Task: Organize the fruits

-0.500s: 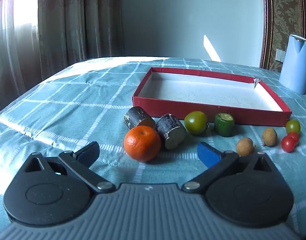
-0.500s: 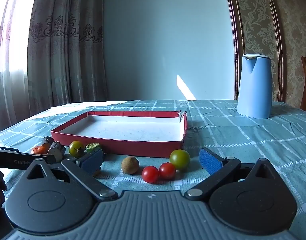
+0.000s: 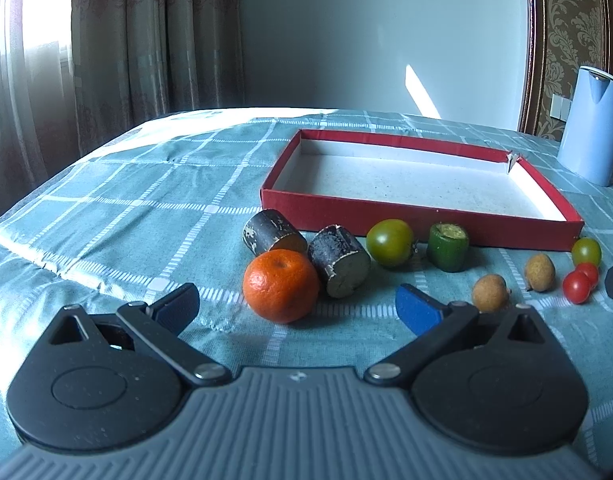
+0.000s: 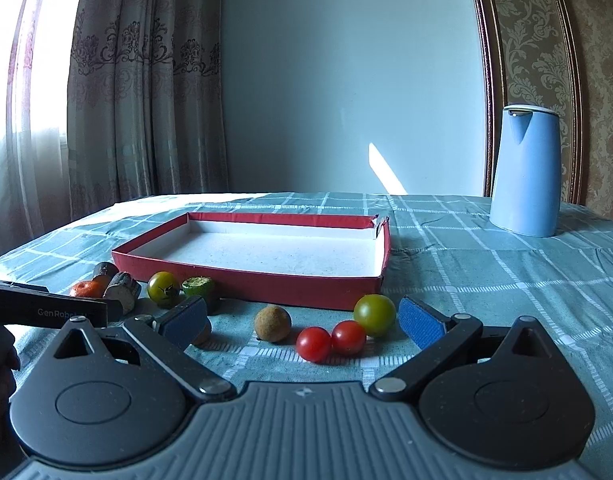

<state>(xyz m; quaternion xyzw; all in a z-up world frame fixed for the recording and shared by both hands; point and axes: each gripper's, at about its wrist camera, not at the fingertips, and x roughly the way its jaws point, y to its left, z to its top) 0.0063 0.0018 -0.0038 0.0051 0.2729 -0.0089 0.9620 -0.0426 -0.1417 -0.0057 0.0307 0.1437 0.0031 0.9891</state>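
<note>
My left tongs are spread wide and empty, and over the last half second they've barely crept in, the orange mandarin sitting just ahead between the pads on the tabletop. Right tongs haven't budged either, open wide over the two red cherry tomatoes. Red tray holds no fruit as far as I can see, so sorting hasn't really started.
</note>
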